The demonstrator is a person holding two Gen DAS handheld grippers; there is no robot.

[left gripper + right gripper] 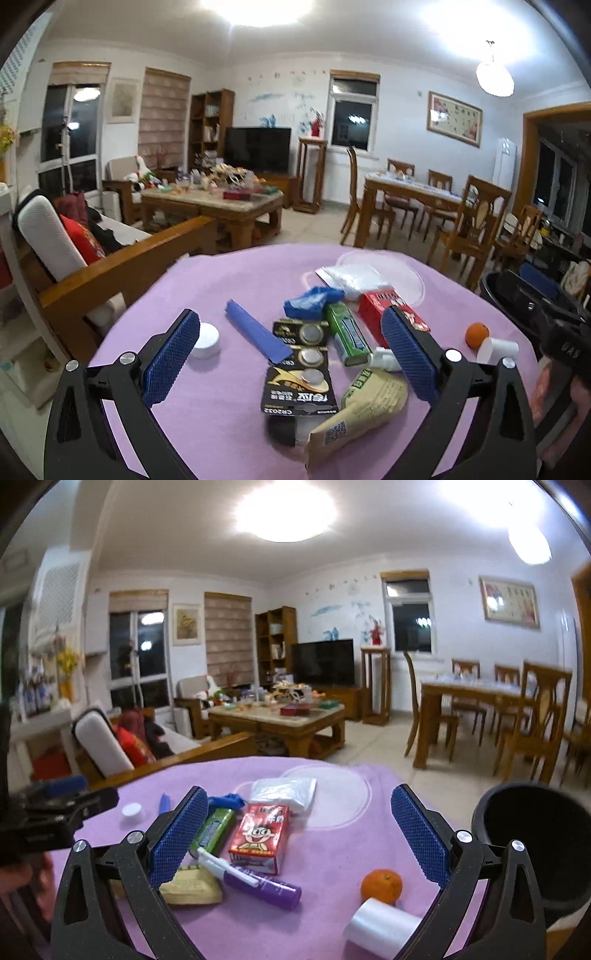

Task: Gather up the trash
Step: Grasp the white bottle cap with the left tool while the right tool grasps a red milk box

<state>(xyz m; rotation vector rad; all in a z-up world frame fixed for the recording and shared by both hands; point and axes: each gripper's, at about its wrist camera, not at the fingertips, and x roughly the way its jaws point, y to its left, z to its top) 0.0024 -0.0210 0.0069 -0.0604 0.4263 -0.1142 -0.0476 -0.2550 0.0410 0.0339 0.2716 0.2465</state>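
Litter lies on a purple-clothed table (pixel 221 280). In the left wrist view my left gripper (pixel 291 354) is open and empty over a black coin-battery card (pixel 301 373), with a beige sachet (pixel 365 402), green gum pack (pixel 347 332), blue strip (pixel 255 332), crumpled blue wrapper (pixel 312 301) and red milk carton (pixel 373 306) around it. In the right wrist view my right gripper (pixel 299 834) is open and empty above the red carton (pixel 260 836) and a purple tube (pixel 262 884). A black bin (pixel 543 842) stands right of the table.
An orange (pixel 381 885) and a white roll (pixel 380 928) lie near the right gripper. A white cap (pixel 205 339) sits at the left, and a clear plastic bag (pixel 284 790) and clear lid (pixel 332 801) farther back. A wooden sofa (pixel 122 266) stands beyond the table's left edge.
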